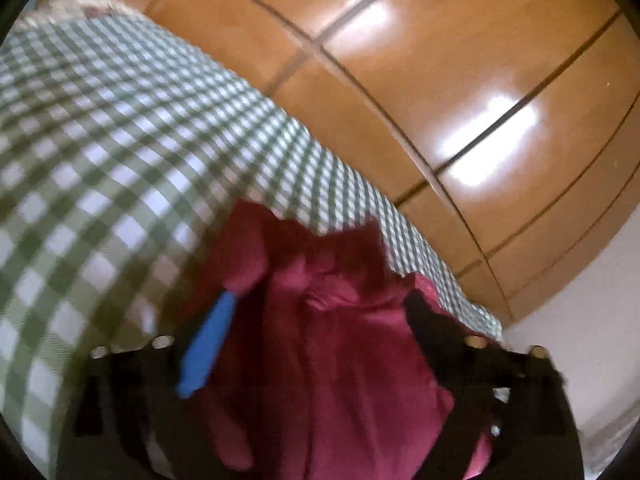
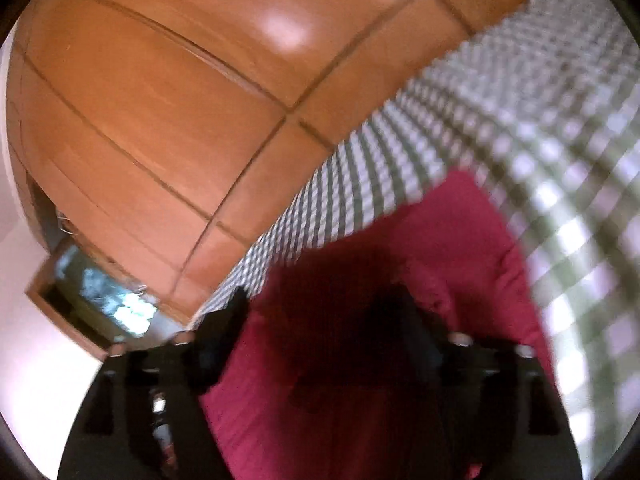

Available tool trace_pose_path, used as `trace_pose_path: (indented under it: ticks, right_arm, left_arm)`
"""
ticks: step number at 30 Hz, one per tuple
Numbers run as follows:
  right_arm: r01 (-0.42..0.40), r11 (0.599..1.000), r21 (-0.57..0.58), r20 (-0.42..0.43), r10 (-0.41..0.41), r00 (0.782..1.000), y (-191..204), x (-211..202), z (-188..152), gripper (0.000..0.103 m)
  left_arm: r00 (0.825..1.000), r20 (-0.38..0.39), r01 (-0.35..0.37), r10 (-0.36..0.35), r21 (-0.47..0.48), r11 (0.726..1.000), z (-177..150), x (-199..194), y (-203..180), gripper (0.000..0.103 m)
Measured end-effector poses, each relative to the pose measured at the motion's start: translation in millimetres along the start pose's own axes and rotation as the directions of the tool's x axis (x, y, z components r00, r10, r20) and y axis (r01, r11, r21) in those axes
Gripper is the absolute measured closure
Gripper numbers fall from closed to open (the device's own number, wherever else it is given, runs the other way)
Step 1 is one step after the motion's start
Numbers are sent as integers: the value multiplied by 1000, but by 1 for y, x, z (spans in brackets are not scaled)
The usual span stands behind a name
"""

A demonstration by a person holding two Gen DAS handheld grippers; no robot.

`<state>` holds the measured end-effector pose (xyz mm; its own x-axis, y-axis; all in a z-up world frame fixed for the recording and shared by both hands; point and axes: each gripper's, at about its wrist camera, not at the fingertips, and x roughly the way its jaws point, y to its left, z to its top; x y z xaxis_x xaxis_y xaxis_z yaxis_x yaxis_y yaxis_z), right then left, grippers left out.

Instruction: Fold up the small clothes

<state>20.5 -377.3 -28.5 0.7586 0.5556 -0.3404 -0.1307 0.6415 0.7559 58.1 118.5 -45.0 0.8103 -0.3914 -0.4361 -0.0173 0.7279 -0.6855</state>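
Note:
A dark red small garment lies bunched on the green-and-white checked cloth. In the left wrist view my left gripper has the garment between its blue-padded left finger and black right finger; the fabric fills the gap. In the right wrist view the same red garment spreads across the checked cloth, and my right gripper has fabric bunched between its two black fingers. Both views are blurred by motion.
Glossy orange-brown wooden panels stand behind the checked surface; they also show in the right wrist view. A white wall is at the right. A framed opening with bright reflections sits low on the left.

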Motion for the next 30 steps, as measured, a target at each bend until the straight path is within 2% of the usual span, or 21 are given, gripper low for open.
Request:
trace_pose_path:
  ticks: [1, 2, 5, 7, 8, 9, 11, 13, 15, 16, 17, 18, 19, 20, 22, 24, 25, 30]
  right_arm:
    - [39, 998, -47, 37, -37, 999, 9, -9, 1, 19]
    - [63, 995, -74, 40, -60, 997, 15, -12, 2, 20]
    - [154, 966, -210, -2, -158, 987, 41, -11, 4, 29]
    - [200, 922, -332, -47, -227, 973, 59, 1, 3, 39]
    - [214, 897, -386, -72, -261, 963, 65, 8, 0, 47]
    - [227, 872, -434, -95, -295, 951, 72, 18, -1, 57]
    - [258, 812, -524, -121, -371, 921, 79, 42, -6, 63]
    - [306, 757, -578, -116, -448, 886, 79, 67, -8, 65]
    - [344, 723, -599, -91, -489, 868, 71, 78, -9, 67]
    - [392, 693, -605, -75, -540, 838, 61, 88, -9, 67]
    - [415, 687, -597, -80, -565, 821, 49, 95, -9, 67]
    - [414, 709, -571, -105, -563, 820, 37, 98, -9, 67]
    - [398, 753, -525, -123, -529, 839, 26, 98, -9, 67]
    - [390, 767, -509, -119, -512, 851, 23, 95, -8, 66]
    - [389, 759, -522, -104, -509, 854, 25, 91, -10, 62]
    - [362, 759, -542, -107, -489, 866, 26, 89, -16, 46]
    - [351, 761, -546, -112, -481, 869, 28, 88, -17, 44]
    - [345, 764, -545, -102, -469, 877, 33, 86, -18, 42]
  left_arm:
    - [1000, 12, -5, 5, -4, 1000, -1, -5, 2, 15]
    - [1000, 16, -6, 6, -12, 1000, -2, -7, 4, 15]
    - [1000, 15, -19, 19, 1, 1000, -6, -11, 4, 15]
    - [999, 12, -48, 48, 43, 998, -10, -10, 0, 15]
    - [998, 10, -60, 59, 59, 996, -11, -9, -2, 15]
    - [998, 8, -70, 70, 74, 995, -11, -7, -5, 15]
    - [996, 7, -84, 84, 89, 992, -12, -5, -8, 15]
    - [996, 3, -86, 86, 93, 992, -12, -5, -8, 15]
    - [996, -3, -89, 90, 94, 992, -13, -7, -7, 15]
    - [996, -5, -91, 92, 97, 991, -13, -8, -8, 15]
    - [995, -6, -96, 97, 102, 990, -14, -9, -10, 15]
    - [995, -5, -100, 101, 106, 989, -15, -12, -10, 15]
    - [994, -3, -105, 106, 108, 989, -16, -16, -11, 15]
    - [994, 1, -108, 109, 107, 988, -17, -19, -11, 15]
    - [993, 10, -117, 117, 99, 988, -18, -27, -10, 15]
    - [992, 0, -125, 126, 88, 988, -18, -31, -9, 17]
    - [993, -15, -118, 120, 83, 990, -19, -33, -8, 23]
    - [991, -36, -126, 131, 120, 985, -29, -50, -12, 33]
